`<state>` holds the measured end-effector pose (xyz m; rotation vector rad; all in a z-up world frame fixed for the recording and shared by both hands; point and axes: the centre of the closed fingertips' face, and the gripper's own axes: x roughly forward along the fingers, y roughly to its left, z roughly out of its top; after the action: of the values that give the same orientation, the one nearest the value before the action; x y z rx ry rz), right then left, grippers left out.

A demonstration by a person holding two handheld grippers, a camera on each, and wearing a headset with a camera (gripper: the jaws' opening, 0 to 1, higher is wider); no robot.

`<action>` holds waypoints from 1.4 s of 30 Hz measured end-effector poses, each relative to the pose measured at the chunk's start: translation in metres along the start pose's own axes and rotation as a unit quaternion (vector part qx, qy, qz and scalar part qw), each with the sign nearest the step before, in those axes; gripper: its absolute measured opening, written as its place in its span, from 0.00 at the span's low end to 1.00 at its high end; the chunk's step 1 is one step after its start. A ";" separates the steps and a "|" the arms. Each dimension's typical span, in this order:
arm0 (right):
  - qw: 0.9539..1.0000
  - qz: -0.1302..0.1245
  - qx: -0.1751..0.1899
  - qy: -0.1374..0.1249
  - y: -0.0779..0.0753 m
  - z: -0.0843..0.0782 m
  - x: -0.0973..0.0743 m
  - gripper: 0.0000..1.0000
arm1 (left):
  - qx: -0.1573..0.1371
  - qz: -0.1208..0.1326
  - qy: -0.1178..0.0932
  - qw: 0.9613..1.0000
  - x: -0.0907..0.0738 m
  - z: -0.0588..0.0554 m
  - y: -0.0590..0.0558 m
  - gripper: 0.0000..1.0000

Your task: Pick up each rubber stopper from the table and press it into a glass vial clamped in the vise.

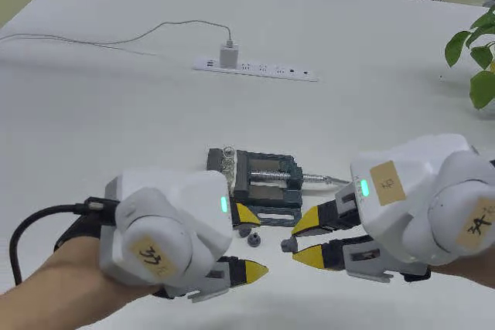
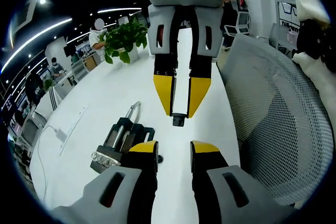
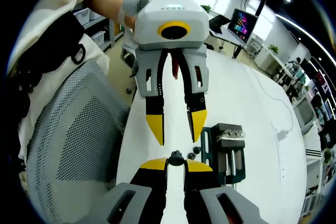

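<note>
A dark vise (image 1: 267, 181) stands mid-table with glass vials (image 1: 228, 161) clamped at its left end. Two loose grey rubber stoppers (image 1: 244, 231) lie just in front of it. My right gripper (image 1: 302, 239) comes in from the right, shut on another stopper (image 1: 288, 246), which is also seen pinched at the jaw tips (image 3: 176, 157). My left gripper (image 1: 251, 243) faces it from the left, open with nothing between its fingers, over the loose stoppers. In the left gripper view, the open left gripper (image 2: 173, 148) points at the right gripper (image 2: 178, 114), with the vise (image 2: 123, 137) off to the left.
A white power strip (image 1: 255, 69) with a plugged charger and cable lies behind the vise. A green plant (image 1: 478, 52) leans in at the right edge. A mesh chair back (image 2: 273, 114) stands beside the table's near edge.
</note>
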<state>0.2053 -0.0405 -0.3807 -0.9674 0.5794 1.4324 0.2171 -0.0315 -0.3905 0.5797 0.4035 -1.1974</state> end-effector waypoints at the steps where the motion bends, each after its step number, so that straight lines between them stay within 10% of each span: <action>1: 1.000 0.001 -0.001 0.001 0.000 0.000 0.001 0.07 | 0.001 -0.003 0.001 1.000 0.001 0.001 -0.001 0.20; 42: 0.999 0.028 0.017 -0.004 0.010 -0.001 0.005 0.10 | -0.004 -0.033 -0.015 0.999 0.011 0.012 -0.014 0.04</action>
<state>0.1963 -0.0400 -0.3878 -0.9244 0.6279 1.4699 0.2072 -0.0504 -0.3906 0.5445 0.4053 -1.2643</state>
